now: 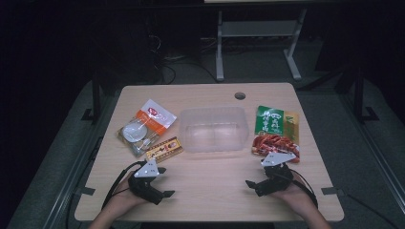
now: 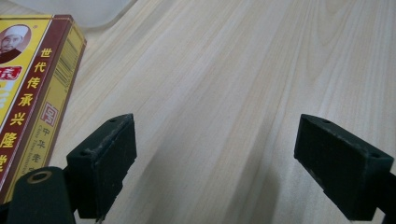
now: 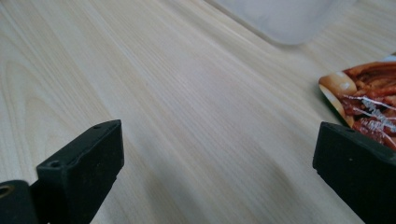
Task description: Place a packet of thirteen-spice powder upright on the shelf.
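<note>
A clear plastic container point(image 1: 212, 129) stands empty at the middle of the wooden table point(image 1: 215, 186). Left of it lie an orange-and-white packet point(image 1: 145, 126) and a small yellow-and-red box point(image 1: 164, 149). A green-and-red snack packet point(image 1: 276, 131) lies to its right. My left gripper point(image 1: 165, 182) rests near the front left, open, with bare wood between its jaws point(image 2: 217, 149); the box point(image 2: 32, 88) lies just beyond its left jaw. Near the front right, my right gripper point(image 1: 253, 187) is also open and holds nothing point(image 3: 217, 158), with the snack packet point(image 3: 369, 93) by its right jaw.
A round cable hole point(image 1: 240, 95) sits near the table's far edge. Behind the table, on a dark floor, stands a white metal frame point(image 1: 258, 43). The container's corner point(image 3: 280, 18) shows ahead of the right gripper. Bare wood runs between the two hands.
</note>
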A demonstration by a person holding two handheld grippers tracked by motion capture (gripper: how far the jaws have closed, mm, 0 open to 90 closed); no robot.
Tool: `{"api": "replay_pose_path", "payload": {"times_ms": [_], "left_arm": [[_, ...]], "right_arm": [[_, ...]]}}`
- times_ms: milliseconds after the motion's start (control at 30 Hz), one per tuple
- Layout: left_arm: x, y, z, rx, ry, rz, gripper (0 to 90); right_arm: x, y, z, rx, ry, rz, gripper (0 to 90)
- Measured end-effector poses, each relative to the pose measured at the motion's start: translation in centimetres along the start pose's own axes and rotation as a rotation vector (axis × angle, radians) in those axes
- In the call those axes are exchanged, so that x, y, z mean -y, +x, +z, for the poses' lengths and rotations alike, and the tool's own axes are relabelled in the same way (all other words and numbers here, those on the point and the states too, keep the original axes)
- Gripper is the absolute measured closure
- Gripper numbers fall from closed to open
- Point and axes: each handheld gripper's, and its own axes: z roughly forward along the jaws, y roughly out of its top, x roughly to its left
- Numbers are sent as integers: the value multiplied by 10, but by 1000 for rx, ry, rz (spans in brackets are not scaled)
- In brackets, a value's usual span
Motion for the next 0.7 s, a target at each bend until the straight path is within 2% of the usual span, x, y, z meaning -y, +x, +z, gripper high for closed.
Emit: {"api": "replay_pose_path", "payload": {"times_ms": [167,233,300,700], "left_arm": [[0,1,-2,-2,-4,-5,128],[0,2,-4,-2,12,-1,129],[0,2,-6,1,16,-15,130],[-3,13,-25,-41,-18,-44,130]], "right_arm": [[0,1,-1,0,-11,-17,17],[0,1,-1,0,-12,-16,17],[0,0,-1,-3,-12,-21,17],[1,0,0,2,-15,-18,17]]}}
